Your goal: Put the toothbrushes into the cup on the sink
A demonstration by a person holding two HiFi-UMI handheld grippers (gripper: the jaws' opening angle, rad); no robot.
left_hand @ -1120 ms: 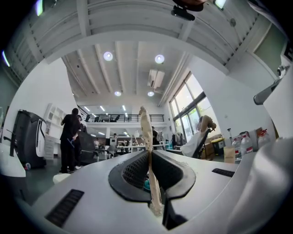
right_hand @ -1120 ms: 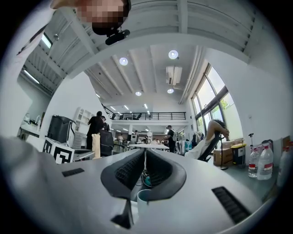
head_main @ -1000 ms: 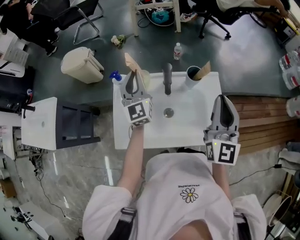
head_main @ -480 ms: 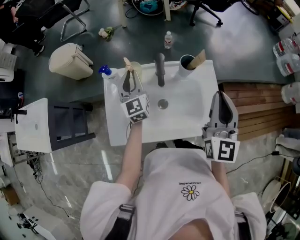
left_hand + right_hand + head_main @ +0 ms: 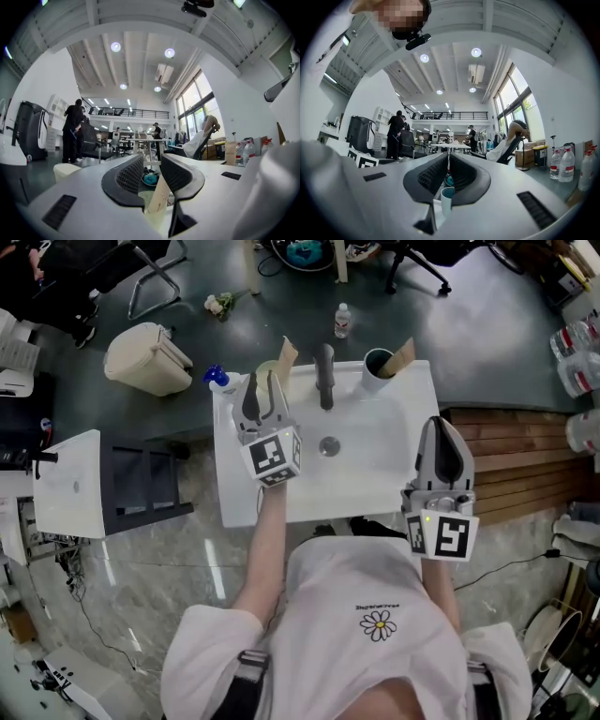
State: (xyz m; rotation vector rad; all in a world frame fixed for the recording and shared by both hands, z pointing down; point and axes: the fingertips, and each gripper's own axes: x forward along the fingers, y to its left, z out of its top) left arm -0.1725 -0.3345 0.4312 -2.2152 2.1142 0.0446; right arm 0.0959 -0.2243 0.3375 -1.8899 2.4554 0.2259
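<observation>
Hovering over the right front edge of the sink (image 5: 375, 470), the right gripper (image 5: 442, 430) has its 2 jaws pressed together with nothing between them. Farther in, at the basin's left rear, the left gripper (image 5: 262, 387) has its jaws spread, their tips just short of a pale cup (image 5: 269, 372). 1 tan toothbrush package (image 5: 287, 353) leans in that cup, free of the pads. Past the faucet (image 5: 324, 381), at the back right corner, a dark cup (image 5: 377, 365) holds another tan package (image 5: 404, 356).
</observation>
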